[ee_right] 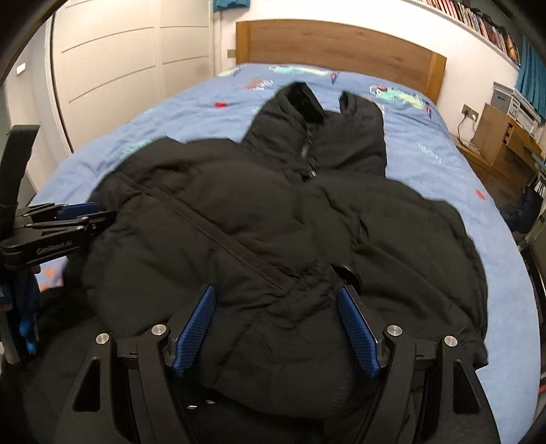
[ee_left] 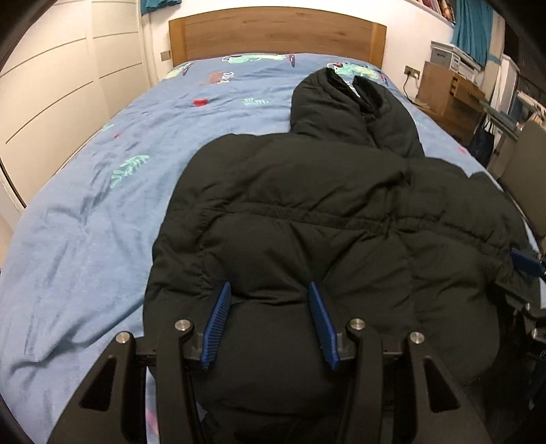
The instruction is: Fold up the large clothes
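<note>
Left gripper (ee_right: 73, 213) marked "GenRobot.AI" (partly blurred), beside jacket (ee_right: 273, 222).

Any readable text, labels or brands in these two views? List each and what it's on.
"GenRobot.AI", as best it reads, small and soft: on the left claw body, seen in the right wrist view.
"Love" or similar, in script: print on the bedsheet; too blurred to confirm.
Book spines on the shelf: too small to read.
Jacket: no readable label.
</note>
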